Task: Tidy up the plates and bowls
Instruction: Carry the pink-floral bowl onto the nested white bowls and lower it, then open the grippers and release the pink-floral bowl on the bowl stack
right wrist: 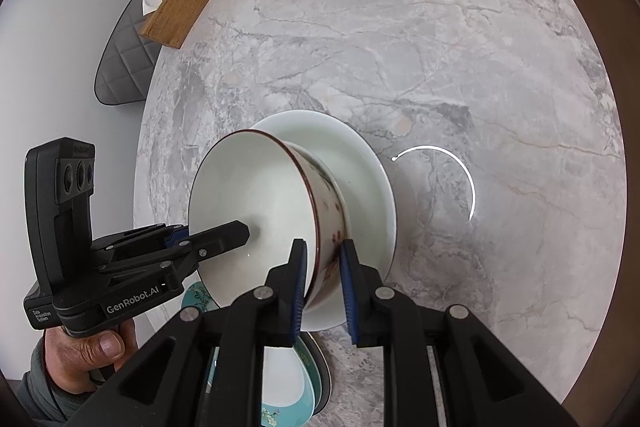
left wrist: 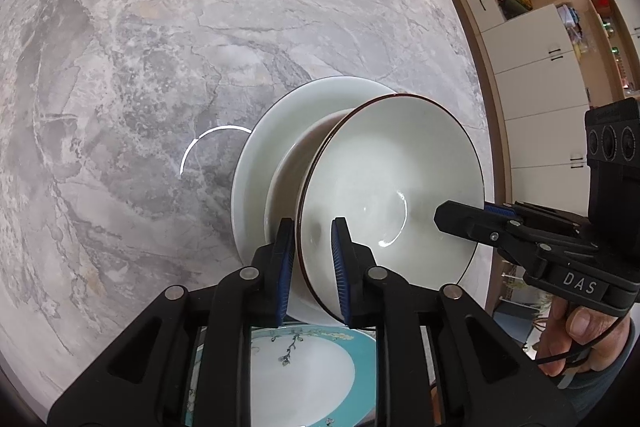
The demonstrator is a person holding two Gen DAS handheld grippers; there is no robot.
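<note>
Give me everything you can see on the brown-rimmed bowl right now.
The bowl looks like glazed ceramic: white inside, thin dark brown rim, reddish flower marks outside. It is tilted over the white plate; contact with the plate is unclear. The left gripper and the right gripper each straddle its rim, at opposite sides.

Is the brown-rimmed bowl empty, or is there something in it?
Empty. The bowl shows only bare glazed white inside in both wrist views, with a light reflection. Both grippers, left and right, straddle its rim.
</note>
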